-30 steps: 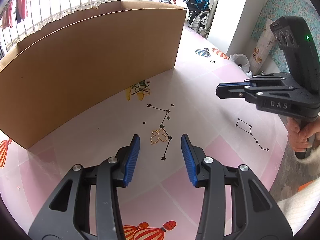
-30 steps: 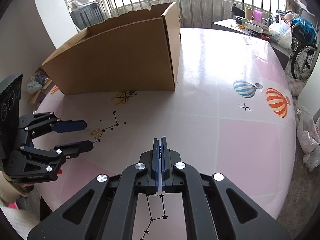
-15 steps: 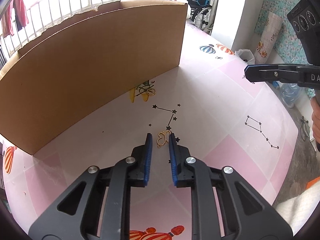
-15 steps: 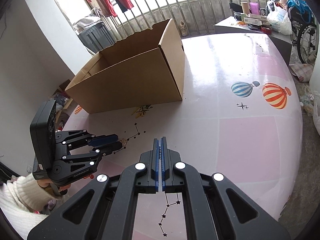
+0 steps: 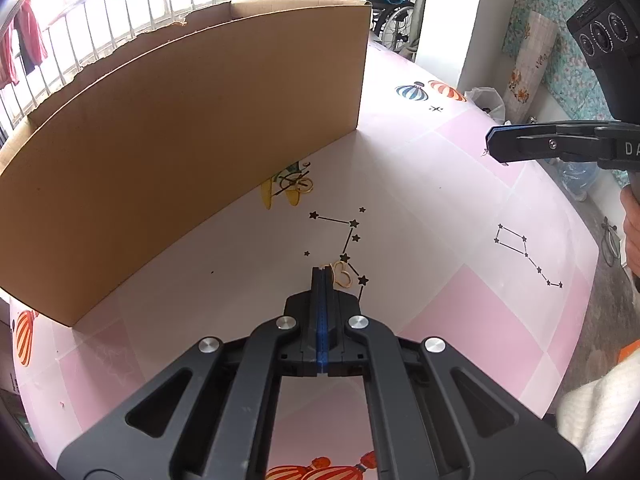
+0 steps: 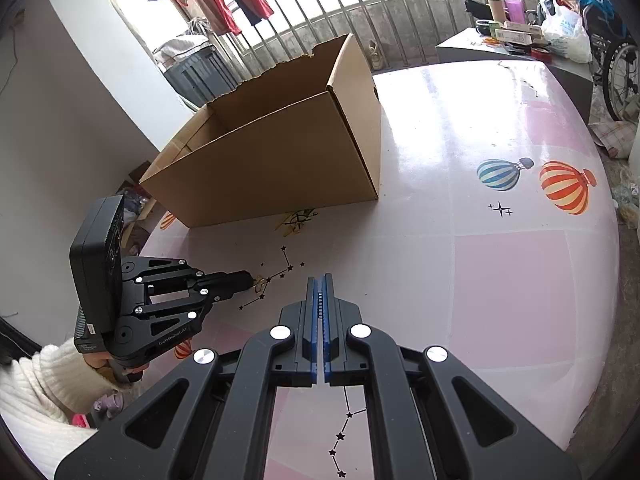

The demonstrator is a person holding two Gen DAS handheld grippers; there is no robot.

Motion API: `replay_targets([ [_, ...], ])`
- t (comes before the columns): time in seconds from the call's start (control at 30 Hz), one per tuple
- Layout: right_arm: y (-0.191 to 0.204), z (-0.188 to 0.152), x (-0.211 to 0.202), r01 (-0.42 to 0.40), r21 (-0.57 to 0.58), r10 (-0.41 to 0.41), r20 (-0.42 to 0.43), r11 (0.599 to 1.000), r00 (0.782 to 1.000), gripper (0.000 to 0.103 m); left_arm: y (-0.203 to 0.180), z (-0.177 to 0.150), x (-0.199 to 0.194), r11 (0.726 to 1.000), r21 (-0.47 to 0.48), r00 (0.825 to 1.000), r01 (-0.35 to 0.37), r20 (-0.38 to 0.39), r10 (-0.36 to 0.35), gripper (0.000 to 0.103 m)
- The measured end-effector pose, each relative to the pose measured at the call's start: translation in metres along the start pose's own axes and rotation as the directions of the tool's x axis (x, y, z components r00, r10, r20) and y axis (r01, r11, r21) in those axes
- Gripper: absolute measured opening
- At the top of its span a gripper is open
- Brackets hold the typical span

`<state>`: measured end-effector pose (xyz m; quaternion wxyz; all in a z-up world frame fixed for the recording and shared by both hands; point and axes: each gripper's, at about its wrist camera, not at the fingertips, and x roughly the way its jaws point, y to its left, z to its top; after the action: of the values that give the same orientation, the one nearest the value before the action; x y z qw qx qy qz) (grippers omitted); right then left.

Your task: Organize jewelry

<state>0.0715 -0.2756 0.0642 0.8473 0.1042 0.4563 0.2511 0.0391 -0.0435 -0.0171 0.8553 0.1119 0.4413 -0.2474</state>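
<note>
Item: gold butterfly charm (image 5: 341, 274) on my bench (image 5: 440, 208) (near the cardboard box (image 5: 180, 152)); left tongs (image 5: 322, 276) clenched on its edge. Right tongs (image 6: 320, 286) clenched, empty.

Left gripper (image 5: 322, 276) angled down, jaws closed, seemingly pinching something; right gripper (image 6: 320, 286) closed, held aloft

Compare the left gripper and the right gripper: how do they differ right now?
The left gripper, its jaws having just closed, pinches the gold charm; the right gripper holds nothing. The left gripper reaches down to the table; the right gripper hangs clear above it. Both are shut.
</note>
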Motion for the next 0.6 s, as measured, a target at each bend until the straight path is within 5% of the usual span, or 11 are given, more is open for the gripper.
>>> replay_targets([
  [0.1,0.002,0.0,0.0,-0.003,-0.007,0.003,0.0,1.0,1.0,0.002,0.006,-0.001,-0.001,0.999,-0.03,1.0,-0.023,-0.019,0.023,0.0],
  [0.2,0.001,-0.001,0.001,-0.012,-0.006,0.012,-0.004,1.0,1.0,0.002,0.015,-0.001,-0.003,0.994,-0.099,0.998,0.037,-0.055,-0.043,0.0],
  [0.23,0.001,-0.001,0.002,-0.012,-0.006,0.012,-0.005,1.0,1.0,0.002,0.014,-0.001,-0.003,0.994,-0.087,0.996,0.059,-0.058,-0.064,0.005],
  [0.3,0.002,-0.001,0.003,-0.018,-0.009,0.018,-0.011,1.0,1.0,0.002,0.008,-0.001,-0.004,1.0,-0.029,1.0,0.005,-0.023,-0.006,0.037],
  [0.4,0.003,-0.001,0.004,-0.017,-0.014,0.017,-0.013,1.0,1.0,0.002,0.001,0.0,0.004,0.999,0.036,1.0,0.014,-0.018,-0.014,0.042],
  [0.47,0.003,-0.001,0.004,-0.012,-0.014,0.012,-0.013,1.0,1.0,0.002,-0.002,0.002,0.007,0.999,0.039,1.0,0.007,0.004,-0.007,0.042],
  [0.53,0.002,-0.001,0.005,-0.014,-0.009,0.014,-0.018,1.0,1.0,0.002,-0.005,0.003,0.007,0.999,0.041,0.999,-0.026,0.02,0.025,0.013],
  [0.6,0.002,0.0,0.005,-0.012,-0.01,0.012,-0.022,1.0,1.0,0.002,-0.011,0.004,0.007,0.996,0.067,0.998,-0.06,0.014,0.059,0.01],
])
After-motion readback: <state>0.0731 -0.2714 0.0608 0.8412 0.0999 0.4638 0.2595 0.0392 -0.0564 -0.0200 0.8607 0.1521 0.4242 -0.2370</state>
